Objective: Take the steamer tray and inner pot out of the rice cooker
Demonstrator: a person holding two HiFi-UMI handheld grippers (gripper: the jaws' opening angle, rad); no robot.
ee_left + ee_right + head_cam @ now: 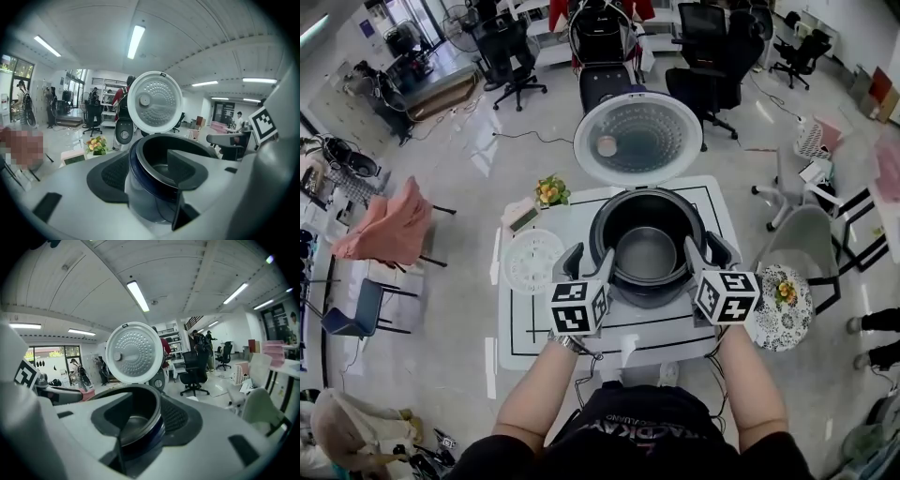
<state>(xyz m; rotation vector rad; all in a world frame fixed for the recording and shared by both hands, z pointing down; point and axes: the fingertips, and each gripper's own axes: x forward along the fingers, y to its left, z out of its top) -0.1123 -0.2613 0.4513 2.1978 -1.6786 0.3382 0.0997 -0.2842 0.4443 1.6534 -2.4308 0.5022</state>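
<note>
The rice cooker (649, 292) stands on the white table (525, 330) with its round lid (637, 138) tipped up at the back. The metal inner pot (646, 253) sits inside it. The white perforated steamer tray (532, 261) lies flat on the table to the cooker's left. My left gripper (588, 263) is open astride the cooker's left wall, one finger inside the pot (161, 164) and one outside. My right gripper (705, 251) is open astride the right wall in the same way, around the pot rim (140, 420). Neither set of pads presses on the wall.
A small flower pot (549, 191) and a flat green-faced device (522, 218) sit at the table's back left. A patterned round stool (783, 298) with flowers stands close on the right. Office chairs (712, 66) stand behind the table.
</note>
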